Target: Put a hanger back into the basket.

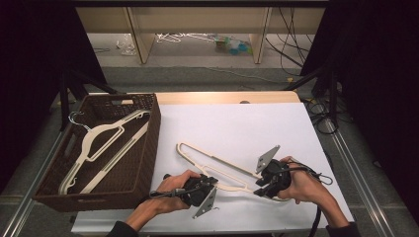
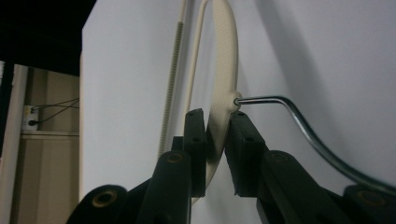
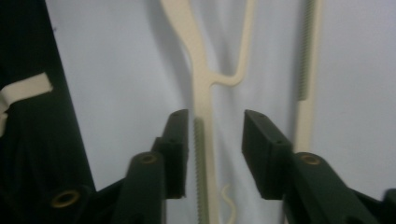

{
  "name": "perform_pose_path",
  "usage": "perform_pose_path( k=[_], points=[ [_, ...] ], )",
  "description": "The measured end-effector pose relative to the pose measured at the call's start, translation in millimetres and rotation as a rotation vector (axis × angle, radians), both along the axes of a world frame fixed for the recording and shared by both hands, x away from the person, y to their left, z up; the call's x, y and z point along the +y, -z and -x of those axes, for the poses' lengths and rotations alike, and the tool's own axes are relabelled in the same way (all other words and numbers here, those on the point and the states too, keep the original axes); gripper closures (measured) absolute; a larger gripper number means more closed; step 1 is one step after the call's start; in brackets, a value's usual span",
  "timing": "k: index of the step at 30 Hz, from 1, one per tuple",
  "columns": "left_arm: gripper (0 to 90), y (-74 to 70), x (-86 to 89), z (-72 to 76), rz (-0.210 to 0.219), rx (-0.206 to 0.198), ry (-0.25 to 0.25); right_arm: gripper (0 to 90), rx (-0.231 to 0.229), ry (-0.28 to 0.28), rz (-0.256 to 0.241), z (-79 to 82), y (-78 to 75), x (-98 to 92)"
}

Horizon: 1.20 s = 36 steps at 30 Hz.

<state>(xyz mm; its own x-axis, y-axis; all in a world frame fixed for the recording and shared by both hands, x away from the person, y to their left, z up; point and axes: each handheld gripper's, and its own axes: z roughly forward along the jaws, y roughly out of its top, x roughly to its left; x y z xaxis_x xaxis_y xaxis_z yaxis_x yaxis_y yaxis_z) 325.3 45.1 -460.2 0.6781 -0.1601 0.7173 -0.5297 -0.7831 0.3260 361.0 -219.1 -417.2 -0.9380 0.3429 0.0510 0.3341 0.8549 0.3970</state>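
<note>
A cream plastic hanger (image 1: 212, 160) lies slantwise on the white tabletop (image 1: 247, 123), its loop end pointing toward the basket. My left gripper (image 1: 216, 184) is shut on the hanger's body (image 2: 224, 70), just below where the metal hook (image 2: 299, 121) comes out. My right gripper (image 1: 260, 190) is at the hanger's near right end. In the right gripper view this gripper (image 3: 215, 140) is open, and its jaws stand on either side of a thin ribbed arm of the hanger (image 3: 201, 88) without pinching it.
A dark wicker basket (image 1: 150, 143) stands at the table's left edge and holds another cream hanger (image 1: 99, 143). Beyond the table are wooden shelf legs (image 1: 141, 39), loose hangers and clutter on the floor (image 1: 197, 39), and cables (image 1: 291, 44) at the right.
</note>
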Motion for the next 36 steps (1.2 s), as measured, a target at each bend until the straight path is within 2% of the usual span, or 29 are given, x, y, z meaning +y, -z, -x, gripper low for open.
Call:
perform_pose_path(
  k=[3, 5, 6, 7, 8, 9, 10, 11, 12, 13, 14, 15, 16, 17, 18, 19, 20, 22, 23, 24, 28, 29, 30, 31, 34, 36],
  points=[
    [82.0, -10.7, -0.9, 0.0, 0.025, -0.02, -0.011, 47.9, -0.049, 0.046, -0.053, 0.4, -10.9, -4.5],
    [83.2, -18.2, -1.8, -0.5, 0.017, -0.036, -0.018, 42.9, -0.096, 0.077, -0.087, 0.7, -17.3, -7.3],
    [83.7, -19.8, -0.9, 0.8, 0.021, -0.025, -0.054, 41.6, -0.123, 0.097, -0.104, 0.6, -20.4, -9.1],
    [84.3, -21.3, -2.0, 0.3, 0.041, -0.03, -0.06, 40.9, -0.14, 0.115, -0.121, 1.4, -23.0, -10.7],
    [84.8, -23.9, -3.2, -1.0, 0.037, -0.044, -0.056, 39.5, -0.149, 0.118, -0.142, 1.4, -26.0, -12.8],
    [85.2, -26.3, -2.8, -2.1, 0.014, -0.026, -0.071, 37.9, -0.178, 0.144, -0.167, 2.4, -28.1, -14.3],
    [85.3, -28.7, -2.4, -3.4, 0.022, -0.026, -0.086, 36.9, -0.178, 0.162, -0.179, 4.0, -32.8, -16.9],
    [85.3, -31.1, -3.0, -6.5, 0.033, -0.034, -0.072, 36.2, -0.194, 0.181, -0.205, 5.5, -34.8, -18.1],
    [85.3, -34.7, -3.1, -9.5, 0.025, -0.047, -0.062, 34.7, -0.23, 0.173, -0.225, 4.7, -36.4, -20.1],
    [85.4, -37.1, -1.9, -11.3, 0.044, -0.022, -0.09, 33.4, -0.234, 0.188, -0.236, 6.4, -38.5, -21.5],
    [85.5, -41.3, -1.2, -14.1, 0.04, -0.019, -0.092, 32.7, -0.242, 0.201, -0.249, 7.3, -40.3, -22.7],
    [85.5, -44.0, 0.0, -16.5, 0.081, -0.009, -0.114, 31.9, -0.262, 0.213, -0.259, 8.0, -41.5, -23.9],
    [85.5, -55.4, -3.2, -25.3, 0.011, -0.061, -0.012, 31.1, -0.276, 0.226, -0.267, 8.5, -42.9, -25.4],
    [85.5, -52.2, 2.9, -21.9, 0.103, 0.017, -0.14, 31.0, -0.271, 0.233, -0.268, 8.9, -44.8, -27.2],
    [85.5, -55.2, 5.0, -23.3, 0.116, 0.033, -0.168, 31.0, -0.288, 0.253, -0.283, 9.8, -45.0, -27.7],
    [85.5, -56.1, 5.8, -24.5, 0.158, 0.054, -0.195, 31.0, -0.279, 0.248, -0.282, 10.2, -47.1, -29.7],
    [85.5, -59.6, 7.8, -25.8, 0.159, 0.055, -0.221, 31.0, -0.288, 0.249, -0.293, 11.2, -48.1, -31.1],
    [85.5, -66.6, 10.7, -29.1, 0.153, 0.073, -0.25, 31.0, -0.305, 0.249, -0.312, 12.7, -50.3, -33.8],
    [85.5, -69.9, 12.2, -30.7, 0.162, 0.077, -0.263, 30.9, -0.297, 0.255, -0.318, 13.7, -51.7, -35.4],
    [85.5, -73.4, 13.9, -31.8, 0.185, 0.081, -0.278, 30.7, -0.313, 0.257, -0.321, 14.1, -52.9, -37.2],
    [85.5, -85.1, 18.8, -33.7, 0.228, 0.114, -0.319, 27.3, -0.329, 0.28, -0.34, 17.4, -54.9, -41.0],
    [85.5, -85.8, 18.7, -33.7, 0.277, 0.137, -0.329, 26.9, -0.339, 0.283, -0.341, 18.3, -54.8, -41.5],
    [85.6, -90.2, 20.8, -34.3, 0.263, 0.133, -0.339, 25.3, -0.347, 0.288, -0.342, 19.3, -54.2, -41.6],
    [85.5, -93.3, 22.3, -35.1, 0.272, 0.142, -0.349, 24.1, -0.356, 0.285, -0.345, 19.4, -53.0, -41.7],
    [85.6, -100.3, 26.6, -37.8, 0.337, 0.185, -0.375, 23.7, -0.366, 0.292, -0.355, 19.4, -49.7, -42.4],
    [85.6, -103.3, 29.4, -38.4, 0.378, 0.229, -0.384, 23.6, -0.367, 0.297, -0.358, 19.9, -46.3, -42.0]
  ],
)
